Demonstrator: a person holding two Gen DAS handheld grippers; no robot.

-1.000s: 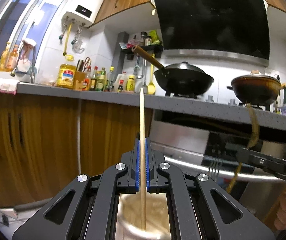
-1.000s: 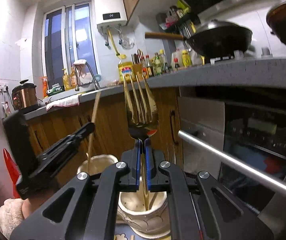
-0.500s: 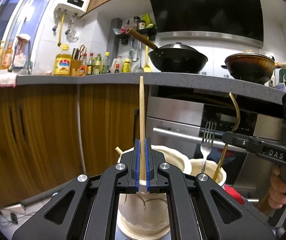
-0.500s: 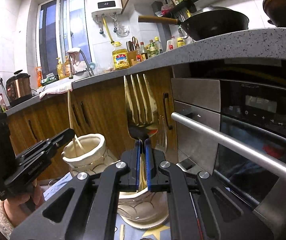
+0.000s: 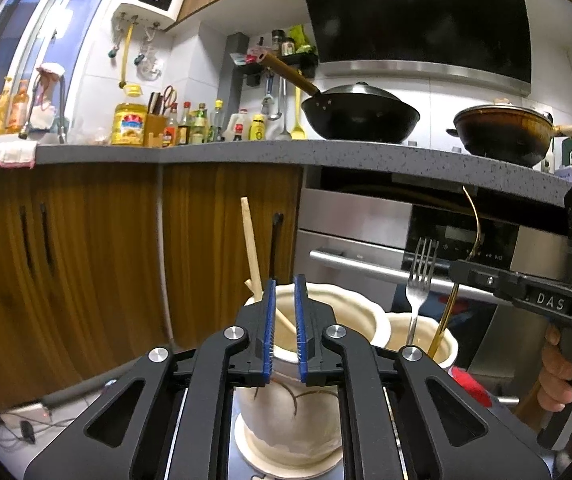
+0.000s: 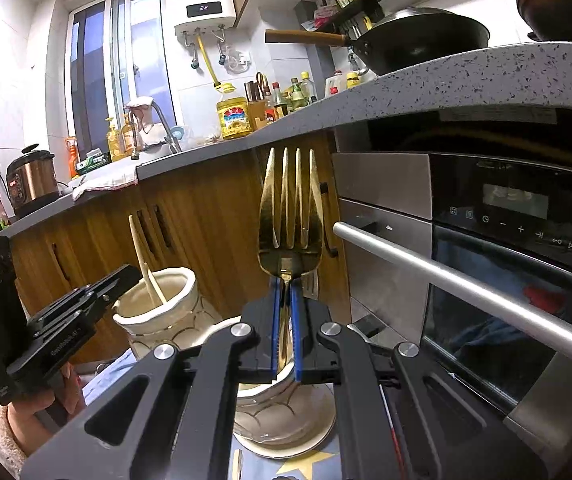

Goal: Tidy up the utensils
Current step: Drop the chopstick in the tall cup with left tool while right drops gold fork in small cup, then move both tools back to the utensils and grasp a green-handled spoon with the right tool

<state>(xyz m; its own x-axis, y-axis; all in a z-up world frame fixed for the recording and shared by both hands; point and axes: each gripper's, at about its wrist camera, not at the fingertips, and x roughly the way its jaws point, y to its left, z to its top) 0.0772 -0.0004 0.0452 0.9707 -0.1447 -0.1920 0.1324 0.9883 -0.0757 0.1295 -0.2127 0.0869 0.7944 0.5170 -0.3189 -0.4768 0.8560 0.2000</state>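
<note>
My left gripper (image 5: 284, 284) hangs just above the cream ceramic jar (image 5: 338, 312). Its jaws are opening, and nothing is pressed between the pads. The wooden chopstick (image 5: 251, 244) stands free in that jar and leans to the left. My right gripper (image 6: 285, 292) is shut on the neck of a gold fork (image 6: 290, 216) with its tines up. The fork's handle runs down into a second cream jar (image 6: 286, 412). In the left wrist view a silver fork (image 5: 420, 276) stands in that second jar (image 5: 446, 348), beside the gold fork (image 5: 474, 220).
Both jars stand on a low surface in front of wooden cabinet doors (image 5: 86, 264) and an oven with a steel handle bar (image 6: 466, 284). The grey countertop (image 5: 326, 152) overhead carries a black wok (image 5: 360, 114), a second pan and bottles. A hand (image 5: 566, 372) holds the right gripper.
The left gripper sank toward the first jar with the chopstick, then let it go. The chopstick now leans left in the jar. The right gripper still holds the gold fork.
</note>
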